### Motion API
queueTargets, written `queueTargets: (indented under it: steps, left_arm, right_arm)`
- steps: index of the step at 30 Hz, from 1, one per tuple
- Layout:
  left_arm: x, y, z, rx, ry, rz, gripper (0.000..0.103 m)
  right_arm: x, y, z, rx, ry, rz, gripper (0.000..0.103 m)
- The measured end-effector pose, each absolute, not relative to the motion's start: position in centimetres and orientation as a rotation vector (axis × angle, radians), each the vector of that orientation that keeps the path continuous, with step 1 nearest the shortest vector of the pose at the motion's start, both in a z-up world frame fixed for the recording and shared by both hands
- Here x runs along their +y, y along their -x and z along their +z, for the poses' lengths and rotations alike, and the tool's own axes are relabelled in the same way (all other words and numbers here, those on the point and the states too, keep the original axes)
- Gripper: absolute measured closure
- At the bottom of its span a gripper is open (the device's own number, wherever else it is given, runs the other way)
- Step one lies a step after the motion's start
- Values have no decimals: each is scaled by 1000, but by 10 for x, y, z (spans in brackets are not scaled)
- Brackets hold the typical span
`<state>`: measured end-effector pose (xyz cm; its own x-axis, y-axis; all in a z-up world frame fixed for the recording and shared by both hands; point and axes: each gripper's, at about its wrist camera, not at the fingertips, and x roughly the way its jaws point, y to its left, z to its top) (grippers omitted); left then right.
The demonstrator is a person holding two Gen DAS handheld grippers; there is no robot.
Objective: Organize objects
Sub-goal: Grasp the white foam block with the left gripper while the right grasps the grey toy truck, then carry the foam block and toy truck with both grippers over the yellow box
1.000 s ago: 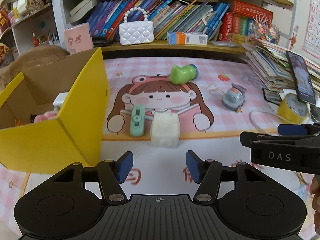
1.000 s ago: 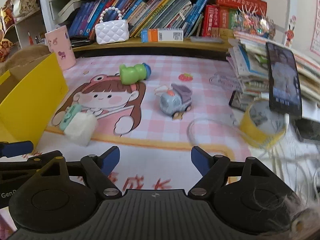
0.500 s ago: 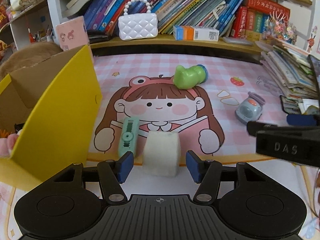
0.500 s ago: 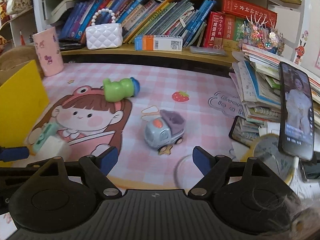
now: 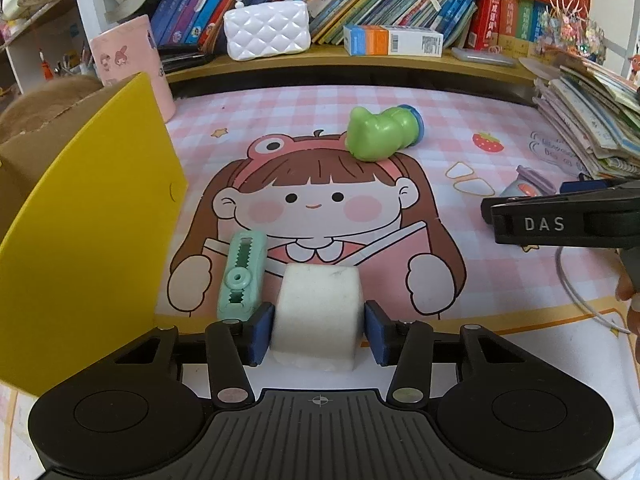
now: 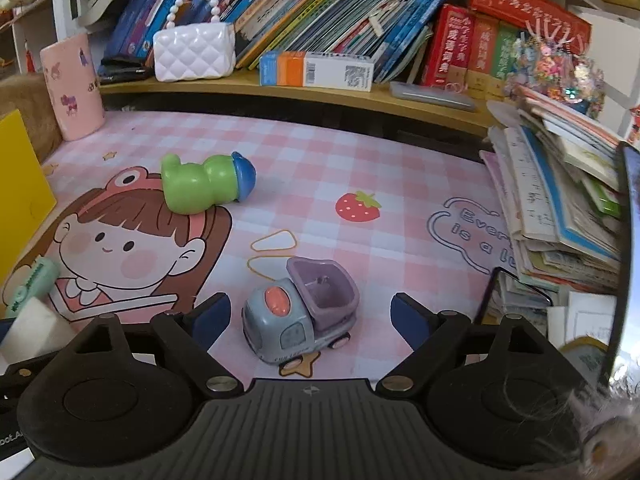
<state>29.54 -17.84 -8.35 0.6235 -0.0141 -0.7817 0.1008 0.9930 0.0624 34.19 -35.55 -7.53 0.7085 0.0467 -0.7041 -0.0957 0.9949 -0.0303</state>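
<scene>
A white foam block (image 5: 318, 304) stands on the cartoon mat between the blue pads of my left gripper (image 5: 318, 332). Its jaws are closing, and the pads sit right at the block's sides without visibly squeezing it. A mint green clip-like toy (image 5: 242, 276) lies just left of the block. In the right wrist view a grey and purple toy truck (image 6: 316, 300) sits between the fingers of my right gripper (image 6: 310, 316). Those jaws are opening and stand well clear of the truck. A green toy with a blue cap (image 6: 200, 184) lies on its side farther back.
An open yellow cardboard box (image 5: 88, 240) stands at the left, close to the left gripper. A stack of books (image 6: 560, 200) and a propped phone (image 6: 632, 240) crowd the right edge. A shelf behind holds books, a white purse (image 5: 266, 32) and a pink cup (image 6: 72, 84).
Both grippers moved forward and lower over the mat. The block now lies between the left pads, which have narrowed. The truck has come between the right fingers, which have widened.
</scene>
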Motion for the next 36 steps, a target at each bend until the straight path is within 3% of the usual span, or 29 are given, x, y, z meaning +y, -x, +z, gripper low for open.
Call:
queueTargets:
  steps: [4,6,7,13,36]
  left_arm:
    - [-177,-296,-84,893,-101,-74,60]
    - [-176,-296,-84,888,-104,-79,63]
    - [-176,-295,-84,886,-103,-81,65]
    - [-166,-288,-73,865,-59,-81,70]
    - [-114,-197,-40,794,-42,-184,70]
  right_arm:
    - [-353,-346,-80,788,74,105,20]
    - [-353,-348,-83,797,69,106,29]
    - [-352,-349,-84,806,68,108,42]
    - [-350,-345,-79,804,35,109,42]
    - [-286,-227,-44,777,28,127,42]
